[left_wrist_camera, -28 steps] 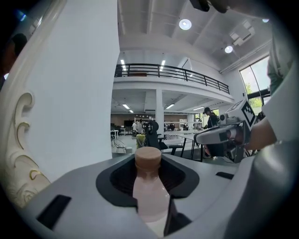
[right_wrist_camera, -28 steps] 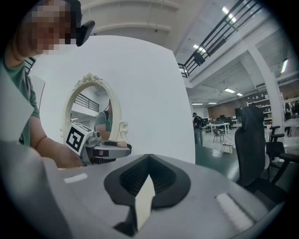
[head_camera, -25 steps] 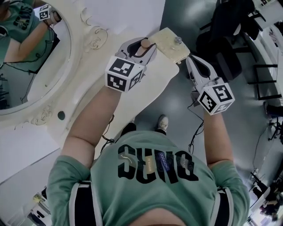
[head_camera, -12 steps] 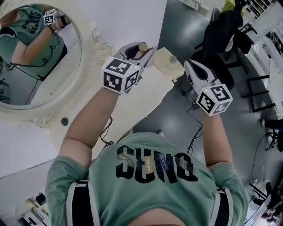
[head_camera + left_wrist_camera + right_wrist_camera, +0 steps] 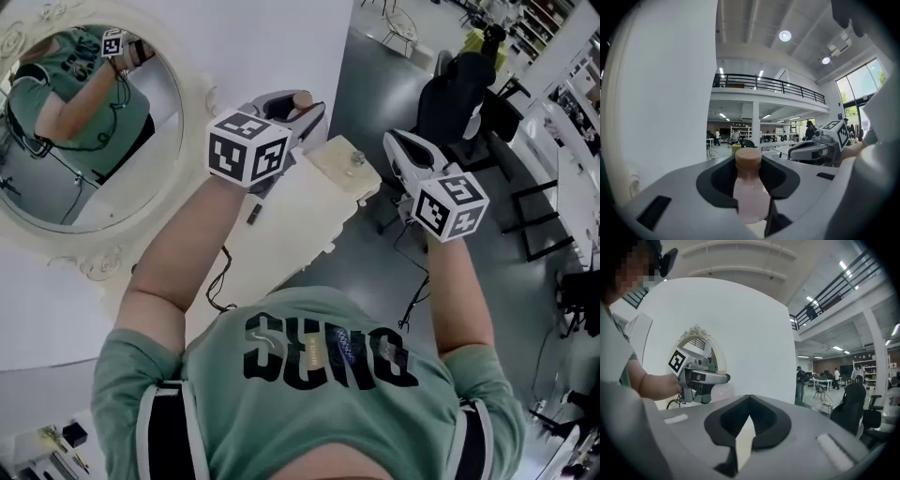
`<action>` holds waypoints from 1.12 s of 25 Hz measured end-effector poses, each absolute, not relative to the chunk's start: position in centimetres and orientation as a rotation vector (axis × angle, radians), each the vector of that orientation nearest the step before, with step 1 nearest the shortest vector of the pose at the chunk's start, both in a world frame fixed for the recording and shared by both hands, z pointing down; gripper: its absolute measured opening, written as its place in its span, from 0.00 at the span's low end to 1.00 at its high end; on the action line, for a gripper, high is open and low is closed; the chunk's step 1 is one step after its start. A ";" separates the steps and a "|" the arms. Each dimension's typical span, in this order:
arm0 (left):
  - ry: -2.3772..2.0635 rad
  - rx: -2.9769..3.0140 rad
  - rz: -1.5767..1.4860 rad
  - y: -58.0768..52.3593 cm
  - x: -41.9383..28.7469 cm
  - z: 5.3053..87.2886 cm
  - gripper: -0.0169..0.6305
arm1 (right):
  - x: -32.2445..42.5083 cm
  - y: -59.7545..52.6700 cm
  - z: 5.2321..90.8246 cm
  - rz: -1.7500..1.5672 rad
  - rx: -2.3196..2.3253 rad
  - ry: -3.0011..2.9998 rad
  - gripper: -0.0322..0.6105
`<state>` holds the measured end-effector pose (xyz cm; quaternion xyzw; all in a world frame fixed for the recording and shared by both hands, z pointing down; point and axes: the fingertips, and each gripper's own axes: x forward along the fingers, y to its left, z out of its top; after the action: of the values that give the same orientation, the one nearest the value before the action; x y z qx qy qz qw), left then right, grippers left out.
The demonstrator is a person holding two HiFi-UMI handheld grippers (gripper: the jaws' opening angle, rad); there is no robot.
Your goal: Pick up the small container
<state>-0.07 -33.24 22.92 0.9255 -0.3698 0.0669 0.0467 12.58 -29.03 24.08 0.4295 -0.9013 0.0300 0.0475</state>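
The small container is a pale pink bottle (image 5: 750, 197) with a brown cap. My left gripper (image 5: 751, 187) is shut on its body and holds it upright, clear of the table. In the head view the bottle's cap (image 5: 303, 97) pokes out of the left gripper (image 5: 291, 112), in front of the white wall. My right gripper (image 5: 401, 142) hangs to the right, past the table's edge and over the floor. Its jaws meet at the tips in the right gripper view (image 5: 749, 399), with nothing between them.
A cream table (image 5: 281, 234) stands against the white wall, with an ornate oval mirror (image 5: 84, 131) to the left. A cream block with a small metal knob (image 5: 354, 159) sits at the table's far corner. A dark chair (image 5: 459, 94) stands on the grey floor to the right.
The head view has swung, showing more of the mirror. The left gripper, still holding the bottle, now stands further from the cream block. The right gripper has kept beside it.
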 end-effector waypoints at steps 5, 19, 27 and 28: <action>-1.091 2.844 0.186 -32.9 0.3 19.6 0.23 | 13.2 -29.1 21.2 0.069 1.328 -2.759 0.06; -1.050 2.938 0.165 -31.8 -0.2 12.3 0.23 | 13.4 -29.0 15.5 -0.026 1.360 -2.796 0.06; -0.994 2.949 0.181 -31.8 1.5 8.7 0.23 | 14.9 -29.2 11.8 -0.030 1.375 -2.831 0.06; -0.991 2.951 0.181 -31.9 1.6 8.6 0.23 | 15.0 -29.2 11.7 -0.031 1.379 -2.833 0.06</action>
<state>1.59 -31.87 8.62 0.9463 -0.3179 0.0582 0.0115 15.00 -29.23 11.71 0.4376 -0.8991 -0.0099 -0.0044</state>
